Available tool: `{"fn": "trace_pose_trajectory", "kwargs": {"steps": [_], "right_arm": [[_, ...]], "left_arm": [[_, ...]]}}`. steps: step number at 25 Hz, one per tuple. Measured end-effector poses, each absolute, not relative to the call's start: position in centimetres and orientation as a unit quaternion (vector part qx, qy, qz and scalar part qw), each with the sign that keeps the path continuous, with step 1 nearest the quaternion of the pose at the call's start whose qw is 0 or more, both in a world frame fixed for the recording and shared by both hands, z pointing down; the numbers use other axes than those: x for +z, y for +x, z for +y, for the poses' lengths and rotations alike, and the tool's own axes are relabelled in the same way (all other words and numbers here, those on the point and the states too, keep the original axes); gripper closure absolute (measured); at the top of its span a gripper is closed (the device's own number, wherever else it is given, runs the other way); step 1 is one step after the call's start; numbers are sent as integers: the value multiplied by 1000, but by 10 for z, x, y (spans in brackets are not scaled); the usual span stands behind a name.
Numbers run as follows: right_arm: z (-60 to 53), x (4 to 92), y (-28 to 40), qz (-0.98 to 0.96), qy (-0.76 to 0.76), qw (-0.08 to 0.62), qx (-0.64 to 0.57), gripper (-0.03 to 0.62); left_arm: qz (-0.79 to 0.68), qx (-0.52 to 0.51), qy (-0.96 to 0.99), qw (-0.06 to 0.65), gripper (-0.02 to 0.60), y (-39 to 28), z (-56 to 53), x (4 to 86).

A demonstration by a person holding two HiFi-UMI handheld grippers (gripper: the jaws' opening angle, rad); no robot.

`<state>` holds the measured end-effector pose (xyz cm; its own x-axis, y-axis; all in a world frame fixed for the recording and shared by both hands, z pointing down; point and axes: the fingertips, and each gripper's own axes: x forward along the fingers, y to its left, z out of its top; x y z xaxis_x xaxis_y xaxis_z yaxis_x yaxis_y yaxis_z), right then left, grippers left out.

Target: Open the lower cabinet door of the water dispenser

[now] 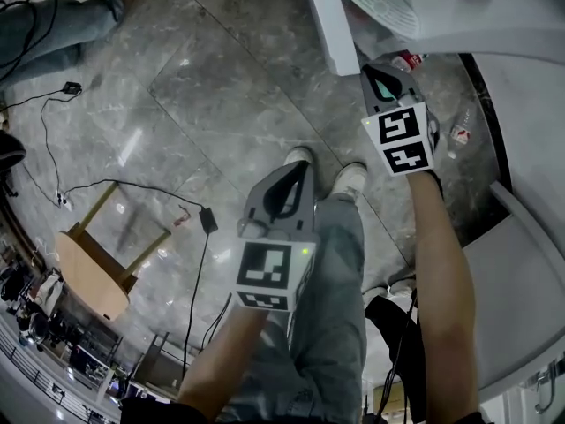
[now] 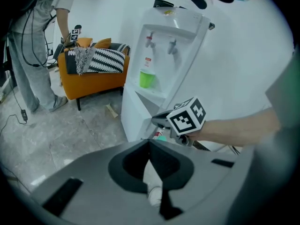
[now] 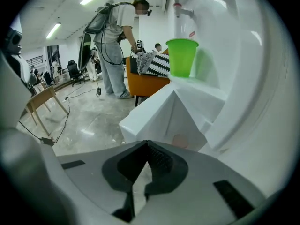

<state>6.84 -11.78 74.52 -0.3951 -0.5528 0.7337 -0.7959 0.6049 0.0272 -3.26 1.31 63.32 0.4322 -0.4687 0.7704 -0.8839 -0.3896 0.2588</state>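
The white water dispenser [image 2: 161, 50] stands against the wall with a green cup [image 2: 147, 78] on its tray. Its lower cabinet door [image 3: 164, 114] is swung out from the body, and in the head view it shows as a white panel [image 1: 328, 20]. My right gripper [image 3: 147, 144] is shut, its tips right at the door's near edge; whether they pinch that edge I cannot tell. From above, the right gripper [image 1: 376, 71] sits beside the door's end. My left gripper [image 1: 302, 168] hangs shut over my legs, away from the dispenser, holding nothing [image 2: 150, 143].
A wooden stool [image 1: 93, 268] and black cables [image 1: 115, 184] lie on the marble floor to the left. An orange sofa [image 2: 93, 76] with striped cushions stands left of the dispenser, and a person [image 2: 33, 50] stands next to it. Small red-and-white items [image 1: 406, 60] lie by the dispenser's base.
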Motion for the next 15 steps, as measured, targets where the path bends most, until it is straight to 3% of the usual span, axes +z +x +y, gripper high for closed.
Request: {"fn": "trace_pose_trajectory", "kwargs": {"steps": [15], "right_arm": [[-132,745,-31,-855,332,375,132,583]], "left_arm": [[-468,287,756,356,571,-71,0,631]]}}
